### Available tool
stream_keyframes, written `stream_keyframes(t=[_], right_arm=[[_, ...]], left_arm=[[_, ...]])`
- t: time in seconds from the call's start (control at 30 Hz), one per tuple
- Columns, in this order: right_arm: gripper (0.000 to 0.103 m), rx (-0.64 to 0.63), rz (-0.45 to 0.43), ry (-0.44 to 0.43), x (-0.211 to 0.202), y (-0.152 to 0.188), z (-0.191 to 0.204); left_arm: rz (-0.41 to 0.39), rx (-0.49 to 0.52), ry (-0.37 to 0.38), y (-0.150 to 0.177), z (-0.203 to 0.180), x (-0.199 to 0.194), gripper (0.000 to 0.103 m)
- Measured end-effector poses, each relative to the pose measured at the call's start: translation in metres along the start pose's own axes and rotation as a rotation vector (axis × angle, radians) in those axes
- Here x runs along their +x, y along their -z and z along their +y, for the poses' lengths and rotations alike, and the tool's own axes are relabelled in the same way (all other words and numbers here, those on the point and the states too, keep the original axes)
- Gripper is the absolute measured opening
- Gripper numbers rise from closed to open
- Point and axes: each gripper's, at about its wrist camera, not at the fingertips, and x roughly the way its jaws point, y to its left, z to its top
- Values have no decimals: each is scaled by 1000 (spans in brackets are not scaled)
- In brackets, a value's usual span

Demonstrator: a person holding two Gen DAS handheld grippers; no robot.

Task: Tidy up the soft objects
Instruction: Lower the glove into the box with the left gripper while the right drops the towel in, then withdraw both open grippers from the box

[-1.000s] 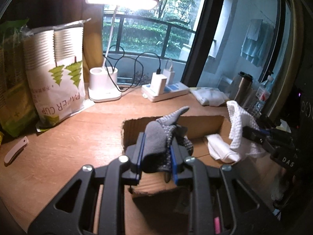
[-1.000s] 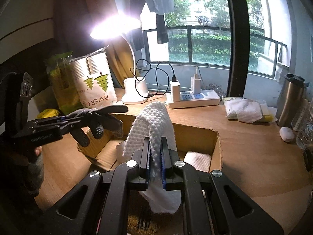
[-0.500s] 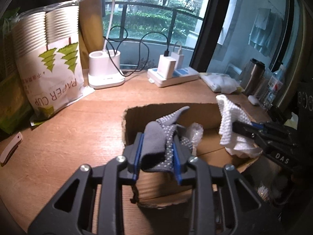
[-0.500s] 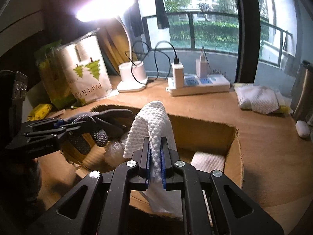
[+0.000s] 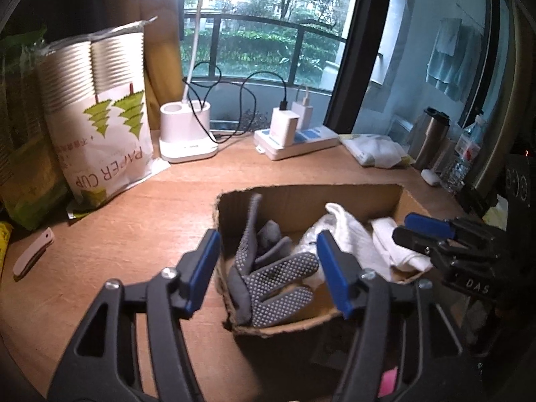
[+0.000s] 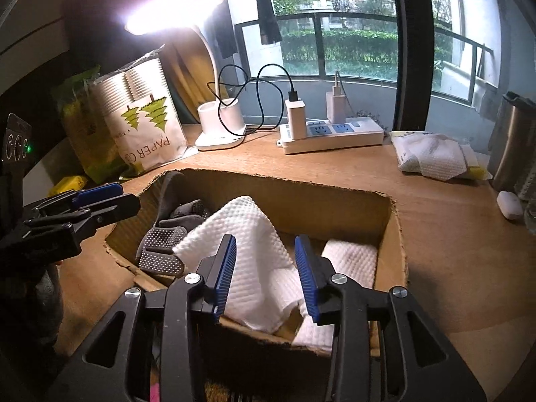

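Note:
An open cardboard box (image 5: pixel 311 194) (image 6: pixel 392 234) stands on the wooden desk. A grey dotted glove (image 5: pixel 271 278) (image 6: pixel 164 244) lies in its left part. A white waffle cloth (image 6: pixel 254 251) (image 5: pixel 348 231) lies draped in the middle, over a folded white cloth (image 6: pixel 351 258). My left gripper (image 5: pixel 268 268) is open and empty, just above the glove. My right gripper (image 6: pixel 264 268) is open and empty, with the white cloth between and below its fingers. It also shows in the left wrist view (image 5: pixel 425 231) at the box's right edge.
A paper cup bag (image 5: pixel 100 134), a white lamp base (image 5: pixel 187 134) and a power strip (image 5: pixel 298 140) with chargers stand behind the box. A tissue pack (image 6: pixel 432 157), a steel mug (image 6: pixel 512 144) and a small white case (image 6: pixel 509 204) are at the right.
Both grippers have opened. The glove has dropped from the left gripper into the box, and the white cloth has dropped from the right gripper into the box.

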Motion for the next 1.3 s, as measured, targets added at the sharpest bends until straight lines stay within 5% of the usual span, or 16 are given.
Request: stream_keyframes(t=[0.57,0.7,1.3], right_arm=[[41,-8,-59,23,-54,19,11],[51,-15,-73,20,-64,24,16],[54,-9,-77,34,-89,57,25]], left_arm=[[-55,34,37,13,-29,-43,63],[-65,44,54,18,-37,-53,69],[-38,64,82,47,-56,-72,70]])
